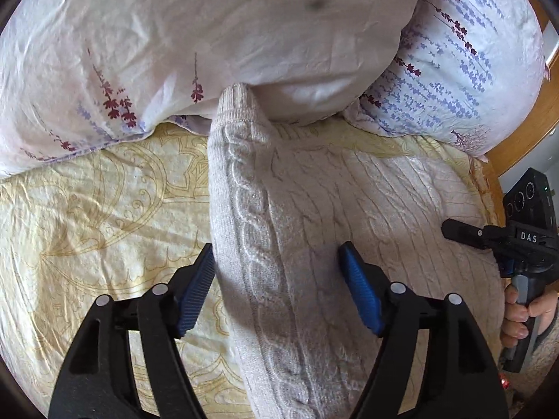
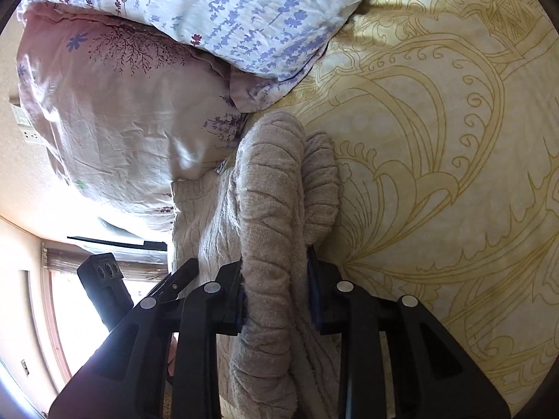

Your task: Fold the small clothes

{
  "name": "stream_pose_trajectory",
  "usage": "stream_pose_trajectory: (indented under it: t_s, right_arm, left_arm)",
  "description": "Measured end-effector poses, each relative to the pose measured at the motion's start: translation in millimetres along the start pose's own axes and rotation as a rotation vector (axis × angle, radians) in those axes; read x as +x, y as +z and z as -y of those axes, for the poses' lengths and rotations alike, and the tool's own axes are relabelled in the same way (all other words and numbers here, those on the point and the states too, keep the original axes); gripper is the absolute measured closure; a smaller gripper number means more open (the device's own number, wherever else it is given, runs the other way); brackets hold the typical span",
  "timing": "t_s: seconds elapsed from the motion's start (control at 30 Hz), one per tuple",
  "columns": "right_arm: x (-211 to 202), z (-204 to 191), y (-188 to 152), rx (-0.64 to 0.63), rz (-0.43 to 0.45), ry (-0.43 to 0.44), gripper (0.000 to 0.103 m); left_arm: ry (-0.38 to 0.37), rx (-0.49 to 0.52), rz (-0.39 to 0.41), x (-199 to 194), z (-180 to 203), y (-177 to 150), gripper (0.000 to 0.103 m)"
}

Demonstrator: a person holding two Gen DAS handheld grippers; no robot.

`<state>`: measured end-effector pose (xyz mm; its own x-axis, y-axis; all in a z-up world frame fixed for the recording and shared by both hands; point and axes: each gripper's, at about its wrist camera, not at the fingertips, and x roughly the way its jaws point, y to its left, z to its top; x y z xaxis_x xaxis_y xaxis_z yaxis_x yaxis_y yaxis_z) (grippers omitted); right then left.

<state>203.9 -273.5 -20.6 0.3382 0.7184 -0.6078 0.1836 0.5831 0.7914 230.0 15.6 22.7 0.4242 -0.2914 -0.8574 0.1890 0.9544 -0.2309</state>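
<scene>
A beige cable-knit sweater (image 1: pixel 314 209) lies on a yellow patterned bedsheet (image 1: pixel 87 227). One sleeve (image 1: pixel 241 227) is folded lengthwise along the sweater's left side, its cuff touching the pillows. My left gripper (image 1: pixel 279 286) is open, its blue pads straddling that sleeve just above it. My right gripper (image 2: pixel 276 293) is shut on a bunched fold of the sweater (image 2: pixel 272 192), which bulges up between its fingers. The right gripper also shows at the right edge of the left wrist view (image 1: pixel 489 237), held by a hand at the sweater's right side.
Floral white and lavender pillows (image 1: pixel 209 35) lie right behind the sweater, and show in the right wrist view (image 2: pixel 122 104). A wooden bed frame (image 1: pixel 538 122) runs along the right. The left gripper (image 2: pixel 104 279) and a bright window (image 2: pixel 70 314) are at the lower left.
</scene>
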Motion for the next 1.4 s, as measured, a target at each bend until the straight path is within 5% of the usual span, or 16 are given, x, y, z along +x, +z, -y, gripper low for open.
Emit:
stream_pose_trajectory:
  t_s: [0.2, 0.33, 0.5, 0.63, 0.8, 0.97, 1.1, 1.23, 1.4]
  right_arm:
    - [-8.3, -15.4, 0.6, -0.044, -0.001, -0.062, 0.064]
    - [-30.5, -18.8, 8.0, -0.063, 0.102, -0.091, 0.058]
    - [-21.0, -22.0, 19.5, -0.082, 0.084, -0.101, 0.058]
    - [-7.0, -30.5, 20.9, -0.147, 0.069, -0.131, 0.091]
    - [-10.5, -37.3, 33.5, -0.168, 0.142, -0.187, 0.094]
    - [3.3, -16.7, 36.8, -0.117, 0.116, -0.238, 0.094]
    - [-8.0, -22.2, 36.2, -0.129, 0.099, -0.205, 0.09]
    - [-37.9, -33.8, 16.4, -0.156, 0.128, -0.158, 0.064]
    - [-50.6, -30.4, -17.7, -0.172, 0.09, -0.166, 0.064]
  left_arm:
    - [0.034, -0.009, 0.021, -15.1, -6.1, -2.0, 0.028]
    - [0.111, -0.025, 0.119, -43.7, -13.6, -1.8, 0.027]
    - [-0.016, 0.033, 0.182, -59.3, 4.3, 4.1, 0.027]
    - [-0.069, 0.067, 0.119, -41.7, 16.3, 6.6, 0.027]
    - [-0.1, 0.058, 0.071, -19.1, 22.9, 9.4, 0.027]
    - [-0.107, 0.071, 0.011, 1.4, 20.6, 12.2, 0.027]
    - [-0.087, 0.101, 0.025, 3.2, 24.2, 9.6, 0.029]
    - [-0.124, 0.087, 0.084, -23.3, 17.8, 0.1, 0.029]
    - [-0.043, 0.1, 0.071, -36.6, 6.6, -26.3, 0.029]
